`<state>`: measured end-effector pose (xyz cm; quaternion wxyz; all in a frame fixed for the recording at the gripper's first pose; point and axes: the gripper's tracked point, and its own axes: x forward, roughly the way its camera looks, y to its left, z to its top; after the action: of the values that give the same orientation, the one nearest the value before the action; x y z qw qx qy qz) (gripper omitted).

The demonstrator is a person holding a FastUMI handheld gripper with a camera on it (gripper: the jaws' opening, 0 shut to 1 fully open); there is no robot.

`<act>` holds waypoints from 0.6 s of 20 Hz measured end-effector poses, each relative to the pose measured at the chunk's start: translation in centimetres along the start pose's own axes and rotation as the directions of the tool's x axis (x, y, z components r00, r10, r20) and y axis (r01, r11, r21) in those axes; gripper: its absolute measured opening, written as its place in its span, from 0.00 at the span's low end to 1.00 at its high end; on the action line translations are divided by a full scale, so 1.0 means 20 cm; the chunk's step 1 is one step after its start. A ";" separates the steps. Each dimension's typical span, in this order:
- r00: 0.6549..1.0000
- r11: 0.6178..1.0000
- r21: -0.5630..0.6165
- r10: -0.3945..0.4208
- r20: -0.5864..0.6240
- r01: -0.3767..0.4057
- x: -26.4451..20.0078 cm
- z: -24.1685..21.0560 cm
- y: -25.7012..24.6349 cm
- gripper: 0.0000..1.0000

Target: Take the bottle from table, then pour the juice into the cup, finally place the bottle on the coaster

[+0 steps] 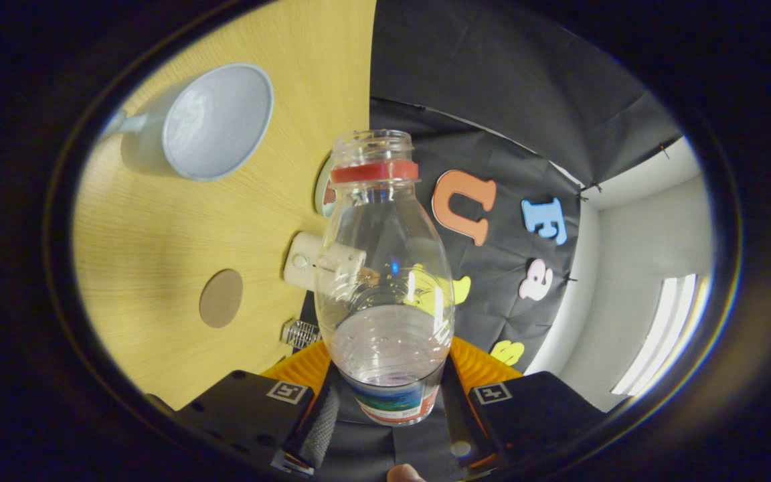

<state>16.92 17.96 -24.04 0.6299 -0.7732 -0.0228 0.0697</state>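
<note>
The gripper [389,418] is closed on the base of a clear plastic bottle [385,281], one finger pressing each side of its labelled bottom. The bottle is uncapped, with a red ring [375,171] under the open mouth, and points away toward 12 o'clock; it looks empty, though glare makes that hard to judge. The wooden table [158,241] fills the scene toward 9 o'clock. On it, a pale blue cup [215,122] with a handle sits at 10 o'clock from the bottle's neck, well apart. A round brown coaster [221,298] lies at 9 o'clock from the bottle's body. A small white device [305,261] sits just behind the bottle, between it and the coaster
</note>
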 end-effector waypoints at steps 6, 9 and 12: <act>0.989 0.954 0.267 0.147 -0.007 -0.139 -0.01 0.00 0.16 0.75; 0.981 0.905 0.384 0.195 0.015 -0.185 -0.02 0.02 0.20 0.75; 0.964 0.813 0.529 0.263 0.041 -0.244 -0.05 0.02 0.25 0.76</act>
<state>15.69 17.28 -28.87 0.8037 -0.5666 0.1113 0.1434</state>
